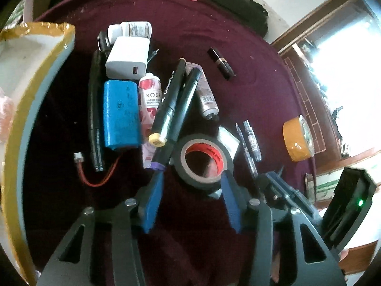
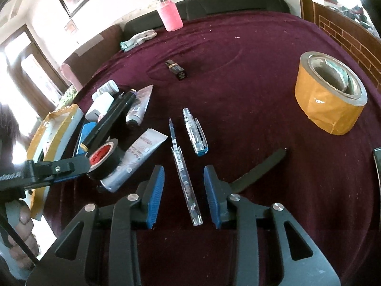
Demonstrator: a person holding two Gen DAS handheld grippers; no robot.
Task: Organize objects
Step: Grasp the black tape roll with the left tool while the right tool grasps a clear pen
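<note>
A black tape roll (image 1: 202, 159) with a red core lies on the maroon cloth, leaning on a white tube (image 2: 138, 157). My left gripper (image 1: 192, 174) straddles its near side. The right pad is at the roll's edge and a small gap shows at the left pad, by a marker's purple end (image 1: 157, 166). From the right wrist view the left gripper (image 2: 85, 166) reaches the roll (image 2: 104, 159) from the left. My right gripper (image 2: 183, 168) stands open around a clear pen (image 2: 185, 178), with space on both sides.
A tape-edged cardboard box (image 1: 35, 71) stands left. Piled beside it are a blue battery pack (image 1: 121, 114), white charger (image 1: 128, 57), rose cream tube (image 1: 151, 95) and black markers (image 1: 171, 95). A brown tape roll (image 2: 331, 95), lipstick (image 2: 177, 69), second pen (image 2: 195, 131) and pink bottle (image 2: 170, 12) lie farther off.
</note>
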